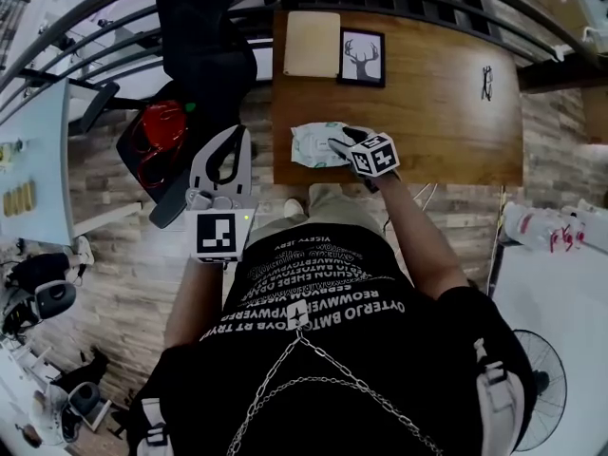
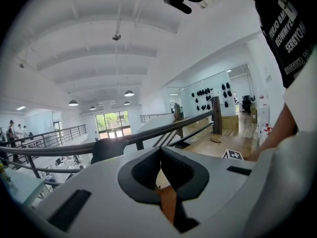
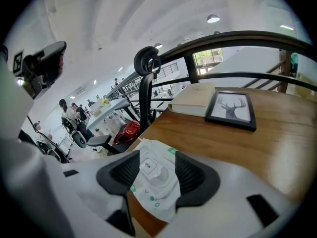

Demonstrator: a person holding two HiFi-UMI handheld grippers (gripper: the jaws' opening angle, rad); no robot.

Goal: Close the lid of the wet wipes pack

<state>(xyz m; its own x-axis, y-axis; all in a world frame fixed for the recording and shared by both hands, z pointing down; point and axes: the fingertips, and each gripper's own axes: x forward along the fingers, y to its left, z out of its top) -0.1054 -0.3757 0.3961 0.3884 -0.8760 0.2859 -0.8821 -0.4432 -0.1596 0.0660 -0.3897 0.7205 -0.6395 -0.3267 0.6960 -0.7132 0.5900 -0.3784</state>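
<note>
The wet wipes pack (image 1: pixel 312 145) lies flat near the front edge of the wooden worktop (image 1: pixel 427 131), towards its left side, with its lid side facing up. The right gripper (image 1: pixel 344 141) is over the pack's right end. In the right gripper view its fingers (image 3: pixel 126 170) stand moderately apart, and the white lid flap with its "OPEN" tab shows in the gap between them. Whether they touch the pack cannot be told. The left gripper (image 1: pixel 228 155) is held off the worktop's left edge, above the floor. Its fingers (image 2: pixel 143 170) meet at the tips with nothing between them. A framed deer picture (image 1: pixel 362 57) and a beige book (image 1: pixel 312 44) sit side by side at the worktop's back edge.
</note>
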